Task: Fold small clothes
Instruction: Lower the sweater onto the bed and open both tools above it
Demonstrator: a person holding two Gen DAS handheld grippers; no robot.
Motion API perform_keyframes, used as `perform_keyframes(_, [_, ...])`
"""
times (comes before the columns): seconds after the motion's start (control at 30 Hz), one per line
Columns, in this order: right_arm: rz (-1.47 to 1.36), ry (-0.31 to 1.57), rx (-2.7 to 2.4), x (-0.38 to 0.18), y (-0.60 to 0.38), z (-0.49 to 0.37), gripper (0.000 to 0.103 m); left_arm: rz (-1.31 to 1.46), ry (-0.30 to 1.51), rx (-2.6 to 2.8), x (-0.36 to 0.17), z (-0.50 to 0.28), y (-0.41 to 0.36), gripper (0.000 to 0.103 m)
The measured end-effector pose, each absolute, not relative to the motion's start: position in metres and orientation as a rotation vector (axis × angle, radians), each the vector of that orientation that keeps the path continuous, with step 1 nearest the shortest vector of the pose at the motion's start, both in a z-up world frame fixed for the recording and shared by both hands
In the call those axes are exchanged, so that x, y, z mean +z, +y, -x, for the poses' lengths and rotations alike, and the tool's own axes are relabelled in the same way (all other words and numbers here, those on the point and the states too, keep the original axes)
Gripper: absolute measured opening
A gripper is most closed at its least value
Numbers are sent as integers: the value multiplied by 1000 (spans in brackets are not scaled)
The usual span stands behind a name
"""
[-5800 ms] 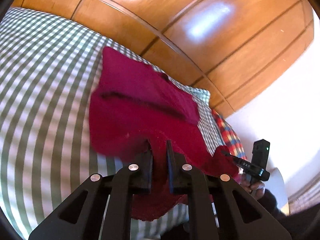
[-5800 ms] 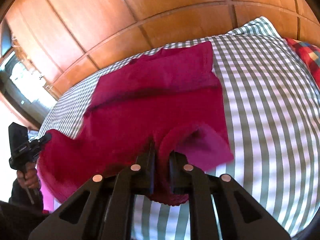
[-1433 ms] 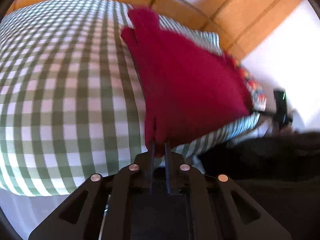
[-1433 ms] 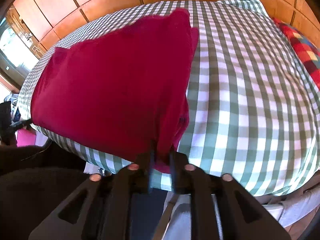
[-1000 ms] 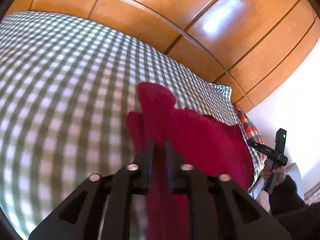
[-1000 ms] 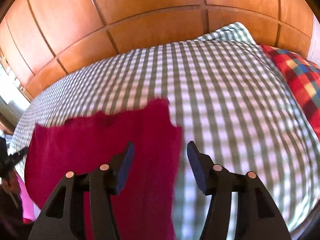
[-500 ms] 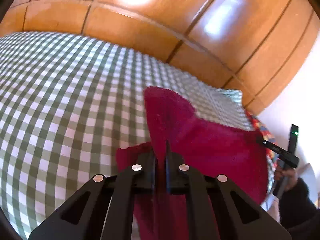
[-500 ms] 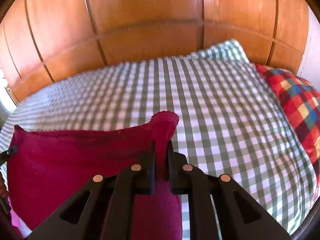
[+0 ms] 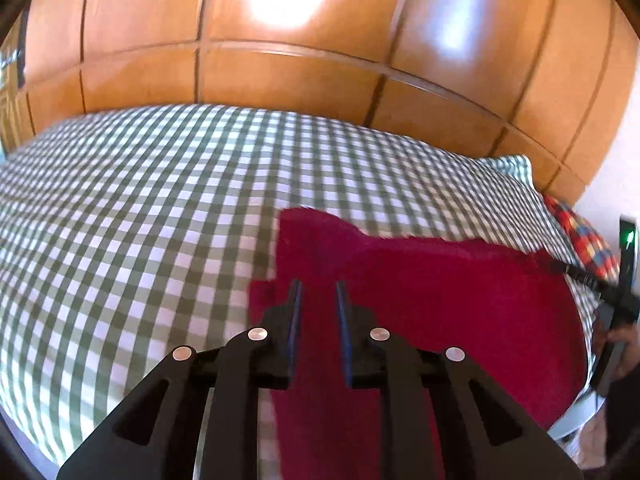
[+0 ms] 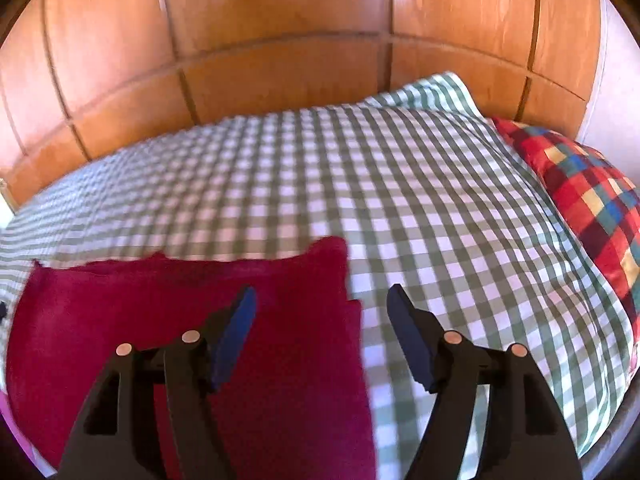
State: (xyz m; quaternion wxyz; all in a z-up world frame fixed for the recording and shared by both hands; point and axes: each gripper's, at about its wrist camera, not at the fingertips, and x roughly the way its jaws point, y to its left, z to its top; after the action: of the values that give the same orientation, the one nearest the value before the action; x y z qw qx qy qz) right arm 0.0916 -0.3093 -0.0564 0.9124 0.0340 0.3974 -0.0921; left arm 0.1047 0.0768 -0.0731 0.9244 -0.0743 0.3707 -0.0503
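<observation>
A dark red garment [image 9: 440, 292] lies folded flat on the green-and-white checked bed [image 9: 140, 208]. It also shows in the right wrist view [image 10: 160, 312]. My left gripper [image 9: 317, 288] hovers over the garment's left edge with its jaws a small way apart and nothing between them. My right gripper [image 10: 320, 296] is wide open above the garment's right edge, empty. The right gripper also shows at the far right of the left wrist view [image 9: 616, 300], in a hand.
A wooden panelled headboard wall [image 9: 300, 72] runs behind the bed. A red, blue and yellow plaid pillow [image 10: 580, 188] lies at the bed's right end. The checked cover [image 10: 440, 200] stretches beyond and to the right of the garment.
Both grippers were shut on the garment's far edge half a second ago. Both have opened and let it go. The garment now lies flat on the bed.
</observation>
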Motion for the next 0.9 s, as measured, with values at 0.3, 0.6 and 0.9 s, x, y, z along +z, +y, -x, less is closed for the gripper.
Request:
perform_keyframes(0.3, [-37, 836, -20, -68, -245, -48, 69, 28, 799, -91, -93, -76, 52, 14])
perform_keyframes(0.6, [-20, 834, -67, -104, -254, -52, 72, 47, 794, -98, -99, -66, 56, 29])
perform_keyframes(0.9, [-25, 797, -73, -107, -256, -51, 76, 170, 767, -116, -81, -54, 84, 36])
